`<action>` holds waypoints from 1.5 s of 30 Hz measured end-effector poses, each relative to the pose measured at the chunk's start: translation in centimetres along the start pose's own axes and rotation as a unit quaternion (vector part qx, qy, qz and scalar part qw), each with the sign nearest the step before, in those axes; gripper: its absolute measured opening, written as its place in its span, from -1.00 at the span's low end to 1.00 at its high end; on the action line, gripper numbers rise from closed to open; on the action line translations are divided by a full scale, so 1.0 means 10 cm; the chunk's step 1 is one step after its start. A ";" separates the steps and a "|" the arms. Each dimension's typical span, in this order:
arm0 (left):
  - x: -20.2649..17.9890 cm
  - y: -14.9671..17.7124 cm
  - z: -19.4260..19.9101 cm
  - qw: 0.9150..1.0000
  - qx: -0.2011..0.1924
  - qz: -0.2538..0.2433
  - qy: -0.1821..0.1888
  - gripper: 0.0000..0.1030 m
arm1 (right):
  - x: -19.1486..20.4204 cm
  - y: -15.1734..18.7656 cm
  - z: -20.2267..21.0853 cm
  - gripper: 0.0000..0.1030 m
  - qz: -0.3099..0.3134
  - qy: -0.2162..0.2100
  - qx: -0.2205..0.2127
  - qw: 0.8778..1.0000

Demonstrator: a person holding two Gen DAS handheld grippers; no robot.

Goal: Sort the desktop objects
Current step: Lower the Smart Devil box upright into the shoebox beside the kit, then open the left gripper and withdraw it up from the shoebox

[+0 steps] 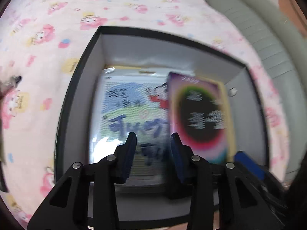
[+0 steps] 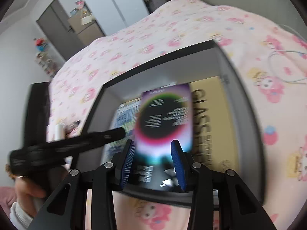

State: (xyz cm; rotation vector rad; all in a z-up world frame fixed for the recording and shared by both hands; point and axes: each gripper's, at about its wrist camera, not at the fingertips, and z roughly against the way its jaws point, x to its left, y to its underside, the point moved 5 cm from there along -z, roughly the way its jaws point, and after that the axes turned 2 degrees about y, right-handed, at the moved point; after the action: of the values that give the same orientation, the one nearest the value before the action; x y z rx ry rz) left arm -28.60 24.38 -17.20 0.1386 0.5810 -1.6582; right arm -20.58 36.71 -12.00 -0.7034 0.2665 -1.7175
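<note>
- The purple card box [image 2: 165,118] sits between the blue-padded fingers [image 2: 127,163] of the right gripper [image 2: 152,163], over the open storage box [image 2: 107,95]. Motion blur hides whether the pads press its sides, so I cannot tell if it is clamped or just let go.
- It looks like a light, stiff cardboard carton with a glossy printed face: easy to lift and probably a little slippery. The narrow side edges near the lower end, where the pads stand now, seem the sensible place to hold it; a hard squeeze could dent the walls.
- The left gripper [image 1: 153,143] hovers inside the same storage box [image 1: 84,61], fingers apart and holding nothing.
- The storage box has a dark rim and pale grey inner walls and rests on a pink cartoon-print sheet [image 1: 48,57], on what appears to be a bed.
- Inside it lie a flat cartoon-printed packet [image 1: 126,111] in clear wrap on the left and a yellow box [image 2: 211,118] with large dark lettering on the right; the purple card box lies or hangs above them, overlapping both.
- A small white cylinder [image 2: 58,132] lies on the sheet outside the storage box.
</note>
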 end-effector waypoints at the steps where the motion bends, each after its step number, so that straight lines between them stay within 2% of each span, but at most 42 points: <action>1: -0.01 0.02 -0.03 1.000 0.010 -0.004 0.000 -0.33 | 0.04 0.01 -0.02 -0.30 0.005 -0.001 0.001 1.000; 3: -0.05 0.06 -0.10 0.999 0.025 -0.020 -0.008 -0.35 | 0.07 0.04 -0.06 -0.30 0.017 0.019 0.002 1.000; 6: -0.10 0.07 -0.17 0.999 0.039 -0.022 0.008 -0.36 | 0.07 0.05 -0.08 -0.32 0.026 0.034 0.003 0.999; 13: -0.24 -0.04 -0.24 0.998 0.040 -0.025 0.030 -0.36 | -0.10 -0.02 -0.14 -0.32 0.009 0.045 0.025 0.999; 16: -0.37 -0.08 -0.25 0.997 0.042 -0.034 0.050 -0.41 | -0.13 -0.02 -0.17 -0.32 0.014 0.056 0.030 0.998; 17: -0.42 -0.08 -0.25 0.997 0.042 -0.041 0.054 -0.50 | -0.13 -0.02 -0.18 -0.33 0.017 0.063 0.031 0.997; 20: -0.52 -0.07 -0.25 0.996 0.039 -0.059 0.053 -0.52 | -0.15 -0.01 -0.20 -0.32 0.023 0.080 0.033 0.996; 27: -0.44 0.00 -0.32 0.993 0.058 -0.030 0.099 -0.52 | -0.19 -0.01 -0.22 -0.32 0.018 0.099 0.029 0.995; 33: -0.48 0.01 -0.35 0.994 0.061 -0.030 0.091 -0.53 | -0.21 -0.03 -0.21 -0.32 0.014 0.108 0.026 0.994; 37: -0.56 0.05 -0.38 0.991 0.070 -0.026 0.114 -0.52 | -0.26 -0.05 -0.17 -0.31 0.010 0.138 0.020 0.990; 40: -0.57 0.07 -0.39 0.990 0.074 -0.020 0.121 -0.52 | -0.29 -0.06 -0.17 -0.31 0.006 0.142 0.017 0.990; 45: -0.37 -0.01 -0.23 0.995 0.045 -0.017 0.085 -0.52 | -0.26 -0.08 -0.14 -0.25 -0.002 0.116 0.015 0.993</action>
State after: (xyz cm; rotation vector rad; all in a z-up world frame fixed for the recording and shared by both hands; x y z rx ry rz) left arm -28.54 28.72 -17.67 0.3398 0.6382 -1.7167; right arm -21.74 39.08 -13.51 -0.4809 0.3995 -1.8041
